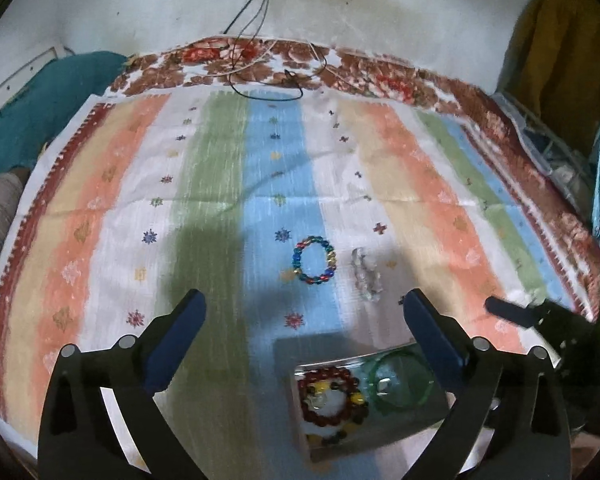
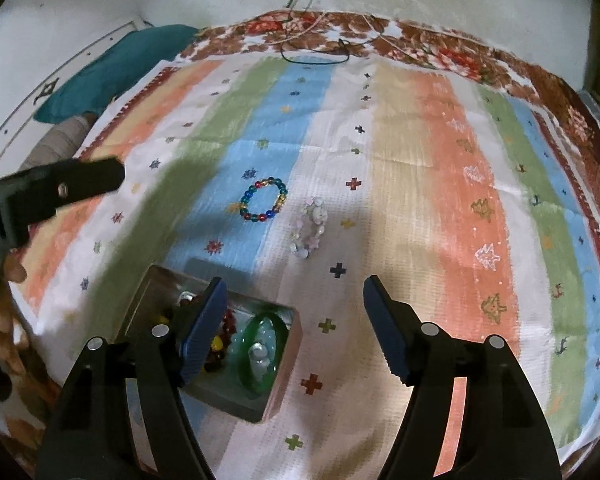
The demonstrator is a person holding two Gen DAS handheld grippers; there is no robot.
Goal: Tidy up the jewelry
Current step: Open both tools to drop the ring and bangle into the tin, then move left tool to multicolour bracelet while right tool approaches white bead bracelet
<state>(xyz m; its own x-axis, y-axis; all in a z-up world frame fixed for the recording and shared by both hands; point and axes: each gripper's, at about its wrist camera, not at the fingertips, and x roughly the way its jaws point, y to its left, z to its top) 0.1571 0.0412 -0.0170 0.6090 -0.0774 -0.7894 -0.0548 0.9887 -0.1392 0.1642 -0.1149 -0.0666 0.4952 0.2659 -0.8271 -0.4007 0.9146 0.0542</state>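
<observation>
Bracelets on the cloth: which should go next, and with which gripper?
Probably move the right gripper forward to the pale bracelet, then close on it. Its jaws stand open and empty, and that bracelet lies nearest ahead of them. The tin already holds a green bangle and a red bracelet; the multicolour bracelet lies beside the pale one.

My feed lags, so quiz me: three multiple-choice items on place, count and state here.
1. Where is the green bangle? A in the tin B on the cloth C in a gripper
2. How many bracelets lie loose on the cloth? A one B two C four
3. The right gripper is: A open B shut on beads C shut on the tin

A: it sits inside the tin.
B: the coloured bead bracelet and the pale bracelet.
A: jaws apart, nothing between them.
</observation>
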